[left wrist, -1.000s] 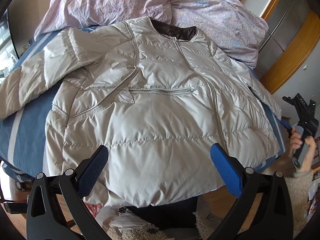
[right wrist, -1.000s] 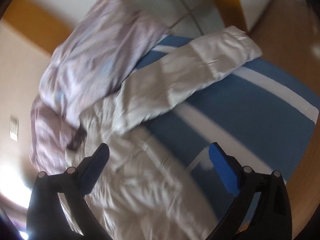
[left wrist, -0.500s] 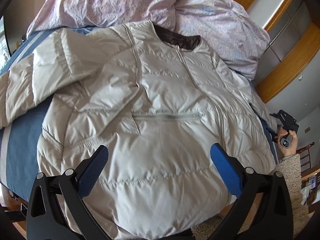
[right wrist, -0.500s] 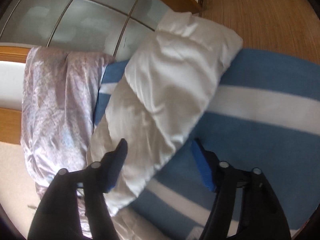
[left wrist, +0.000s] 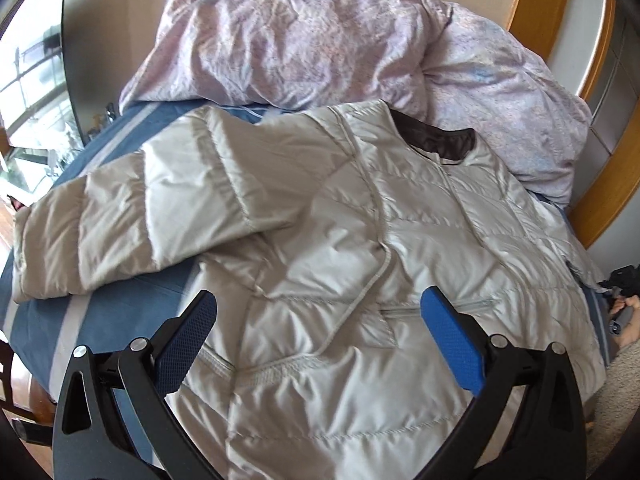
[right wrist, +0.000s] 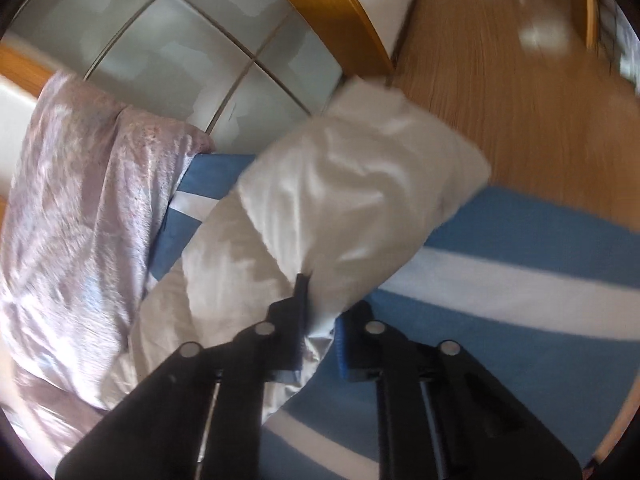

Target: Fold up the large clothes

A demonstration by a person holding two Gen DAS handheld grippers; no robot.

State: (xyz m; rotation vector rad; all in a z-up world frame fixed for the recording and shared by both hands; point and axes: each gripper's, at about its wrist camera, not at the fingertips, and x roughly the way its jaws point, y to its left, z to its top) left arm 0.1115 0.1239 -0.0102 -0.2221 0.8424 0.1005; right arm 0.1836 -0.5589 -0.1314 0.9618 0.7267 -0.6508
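Jacket [left wrist: 360,240] x1 on bed, right claw [right wrist: 320,328] pinching sleeve [right wrist: 340,200], left claw [left wrist: 320,320] wide

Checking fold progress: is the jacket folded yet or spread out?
Spread out. The jacket lies flat on the bed, one sleeve stretched sideways, the other clamped by the right hand-held gripper.

Right gripper [right wrist: 320,328], jaws just closed, pinched pale quilted jacket sleeve [right wrist: 344,200] over blue-and-white striped bedcover [right wrist: 520,264]; pink duvet [right wrist: 80,208] lay to its left, wooden floor [right wrist: 520,80] ahead.
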